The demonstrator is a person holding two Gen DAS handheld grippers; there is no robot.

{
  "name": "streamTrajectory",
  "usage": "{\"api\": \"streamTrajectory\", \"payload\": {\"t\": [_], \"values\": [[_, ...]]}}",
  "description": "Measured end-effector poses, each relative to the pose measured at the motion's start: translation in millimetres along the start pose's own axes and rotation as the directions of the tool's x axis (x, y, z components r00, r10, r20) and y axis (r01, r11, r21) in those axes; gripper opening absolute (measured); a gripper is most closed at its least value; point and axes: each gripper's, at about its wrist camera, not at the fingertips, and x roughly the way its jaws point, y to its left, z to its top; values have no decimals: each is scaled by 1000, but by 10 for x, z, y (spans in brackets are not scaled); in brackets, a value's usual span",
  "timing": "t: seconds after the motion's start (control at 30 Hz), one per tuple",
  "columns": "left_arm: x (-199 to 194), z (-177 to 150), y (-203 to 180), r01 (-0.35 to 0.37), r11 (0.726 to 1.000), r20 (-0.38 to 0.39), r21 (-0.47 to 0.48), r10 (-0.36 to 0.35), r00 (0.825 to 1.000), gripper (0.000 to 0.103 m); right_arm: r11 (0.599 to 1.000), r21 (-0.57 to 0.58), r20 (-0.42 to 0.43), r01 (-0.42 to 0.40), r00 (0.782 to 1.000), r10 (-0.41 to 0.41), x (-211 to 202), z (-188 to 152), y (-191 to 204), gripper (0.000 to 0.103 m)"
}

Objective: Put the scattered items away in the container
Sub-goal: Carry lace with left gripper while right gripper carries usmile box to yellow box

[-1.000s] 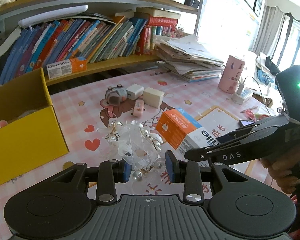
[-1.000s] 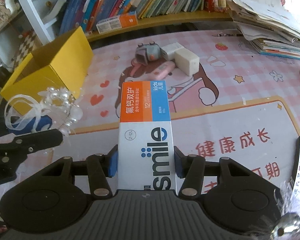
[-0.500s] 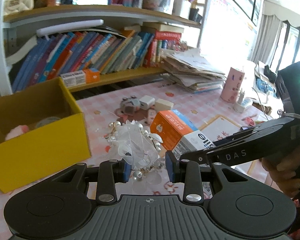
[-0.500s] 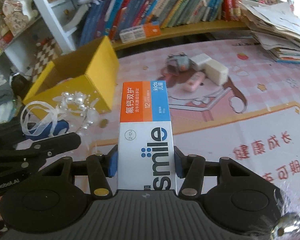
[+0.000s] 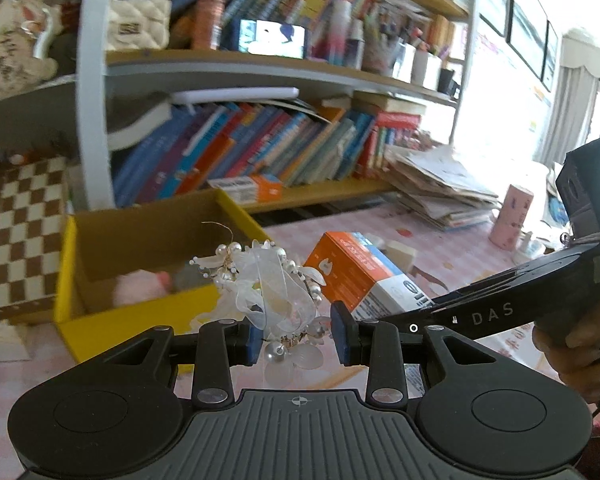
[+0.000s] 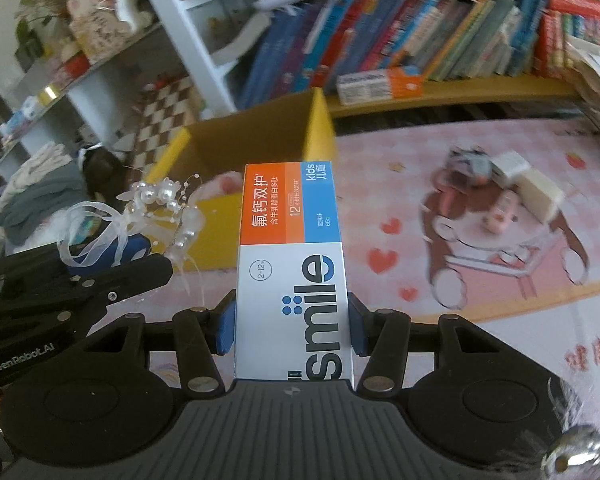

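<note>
My left gripper [image 5: 296, 336] is shut on a white pearl-and-ribbon hair ornament [image 5: 268, 288], held in the air just in front of the yellow cardboard box [image 5: 140, 320]. The box is open at the top, with a pink soft thing [image 5: 140, 284] and something grey inside. My right gripper [image 6: 292, 328] is shut on an orange, blue and white toothpaste carton [image 6: 290, 240]. The carton's far end points at the yellow box [image 6: 320, 120]. In the right wrist view the ornament [image 6: 160, 208] hangs to the carton's left. The carton [image 5: 364, 280] also shows right of the ornament.
A grey toy [image 6: 470, 164], white blocks [image 6: 536, 192] and a pink item [image 6: 500, 212] lie on the pink patterned table. Behind stand bookshelves, a paper stack [image 5: 440, 184] and a pink cup [image 5: 516, 216]. A checkered box [image 5: 24, 232] stands left of the yellow box. A hand [image 5: 580, 344] grips the right gripper's handle.
Both grippers have risen and moved left with their loads. The yellow box now lies straight ahead of both, and the small items on the table have slid off to the right.
</note>
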Motion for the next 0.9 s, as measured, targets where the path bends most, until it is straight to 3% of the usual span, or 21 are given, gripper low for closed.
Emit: {"api": "streamTrajectory", "payload": {"t": [0.5, 0.9], "values": [[112, 348, 625, -100, 995, 69, -17, 101, 993, 33, 991, -129, 30, -25, 999, 29, 374, 668, 471, 50], [648, 568, 1000, -196, 979, 3, 56, 196, 981, 33, 974, -220, -2, 61, 998, -63, 1098, 1216, 537, 50]]}}
